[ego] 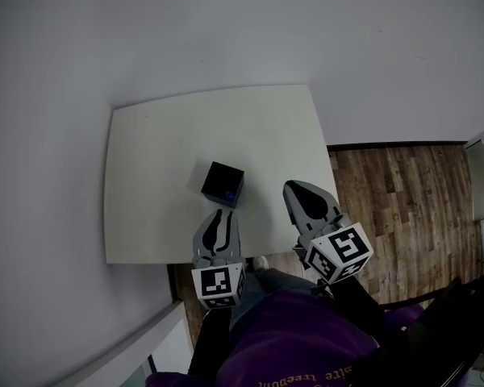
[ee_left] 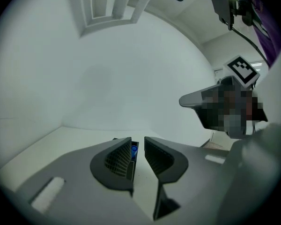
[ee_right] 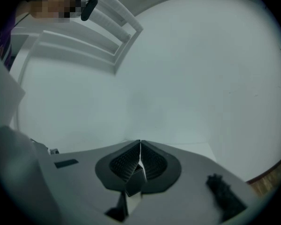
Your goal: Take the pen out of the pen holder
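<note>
A black, cube-shaped pen holder point(ego: 223, 184) stands on the white table point(ego: 145, 151), near its front edge. A blue pen point(ego: 229, 196) shows inside it. My left gripper point(ego: 218, 214) sits just in front of the holder and points at it. Its jaws stand a little apart with nothing between them. In the left gripper view the holder point(ee_left: 131, 159) and the blue pen end point(ee_left: 134, 149) show through the gap of the left gripper point(ee_left: 137, 142). My right gripper point(ego: 295, 189) hovers over the table's right front corner, to the right of the holder. In its own view the right gripper point(ee_right: 140, 146) is shut and empty.
The table stands against a pale wall at the back and left. Wooden floor point(ego: 403, 200) lies to the right of the table. The person's purple garment point(ego: 298, 345) fills the bottom of the head view. A white ledge point(ego: 129, 353) runs along the lower left.
</note>
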Demonstrator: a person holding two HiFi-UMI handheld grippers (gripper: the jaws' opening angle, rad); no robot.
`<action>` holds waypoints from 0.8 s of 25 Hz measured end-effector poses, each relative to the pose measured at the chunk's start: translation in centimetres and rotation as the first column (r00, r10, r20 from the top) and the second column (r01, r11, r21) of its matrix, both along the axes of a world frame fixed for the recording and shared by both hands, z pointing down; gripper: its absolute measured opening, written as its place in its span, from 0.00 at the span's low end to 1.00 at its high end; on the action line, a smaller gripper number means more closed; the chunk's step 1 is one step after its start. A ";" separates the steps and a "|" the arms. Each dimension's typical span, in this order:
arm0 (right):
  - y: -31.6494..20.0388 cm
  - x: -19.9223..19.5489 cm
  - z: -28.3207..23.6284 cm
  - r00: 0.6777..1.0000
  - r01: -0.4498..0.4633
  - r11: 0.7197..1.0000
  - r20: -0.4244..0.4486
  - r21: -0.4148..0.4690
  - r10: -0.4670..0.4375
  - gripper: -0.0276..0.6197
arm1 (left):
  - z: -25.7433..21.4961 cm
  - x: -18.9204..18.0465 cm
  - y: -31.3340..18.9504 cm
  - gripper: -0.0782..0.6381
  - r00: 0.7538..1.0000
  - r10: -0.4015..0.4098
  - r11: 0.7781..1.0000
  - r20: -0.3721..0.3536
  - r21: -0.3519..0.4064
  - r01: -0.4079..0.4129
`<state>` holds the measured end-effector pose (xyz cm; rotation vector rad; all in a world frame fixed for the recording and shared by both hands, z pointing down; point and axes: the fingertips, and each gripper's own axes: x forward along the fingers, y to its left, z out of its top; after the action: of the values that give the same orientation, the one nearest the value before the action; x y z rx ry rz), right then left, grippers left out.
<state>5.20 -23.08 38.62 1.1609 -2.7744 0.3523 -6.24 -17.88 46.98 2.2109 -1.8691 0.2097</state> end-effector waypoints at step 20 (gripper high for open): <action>-2.5 0.0 -0.7 0.997 -0.074 0.997 0.013 0.004 0.074 0.06 | 5.0 0.6 -4.3 0.27 0.979 0.127 0.983 0.159 -0.150 -0.103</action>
<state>5.16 -25.60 37.96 1.2690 -2.7499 0.3629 -5.67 -22.16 52.02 2.2663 -1.7467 0.5489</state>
